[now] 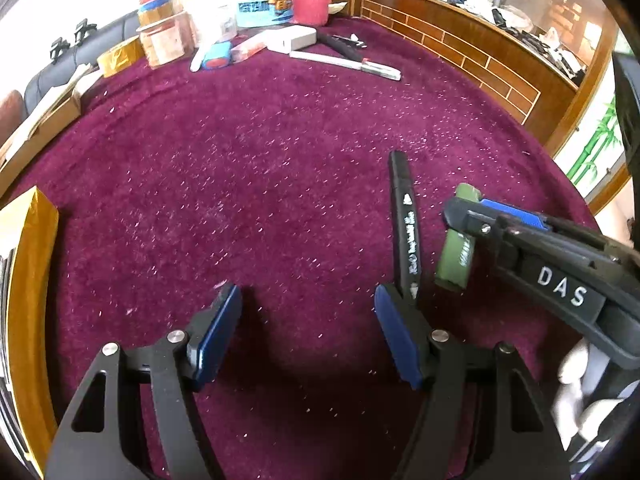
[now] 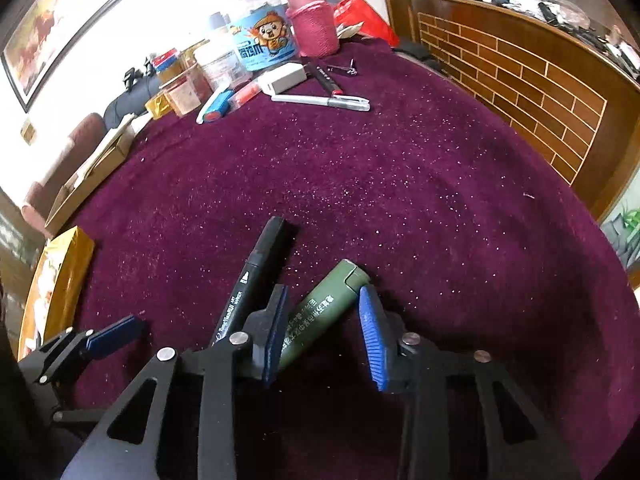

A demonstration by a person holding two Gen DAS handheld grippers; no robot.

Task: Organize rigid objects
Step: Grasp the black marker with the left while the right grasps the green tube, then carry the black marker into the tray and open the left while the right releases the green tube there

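From the left wrist, the left claw (image 1: 308,336) stood spread and empty over the maroon worktop (image 1: 260,184), the black marker (image 1: 405,224) lying just beside its right finger.

From the right wrist, the right claw (image 2: 324,332) sat wide around the green tube (image 2: 320,316), not yet pinching. Far-edge pens (image 2: 320,100) looked unsorted; most work seemingly remained.

Table (image 2: 400,200) cloth deep magenta-purple, flecked with pale specks. Marker (image 2: 256,276) black with white print. Tube (image 2: 320,312) olive green, pale lettering. Right tongs (image 2: 326,334) and left tongs (image 1: 308,340) black with blue pads. Box (image 1: 28,280) golden yellow. Jar (image 2: 264,40) blue with cartoon bear, red lid. Flask sleeve (image 2: 314,28) pink knit. Wall panel (image 2: 520,88) brown brick pattern.
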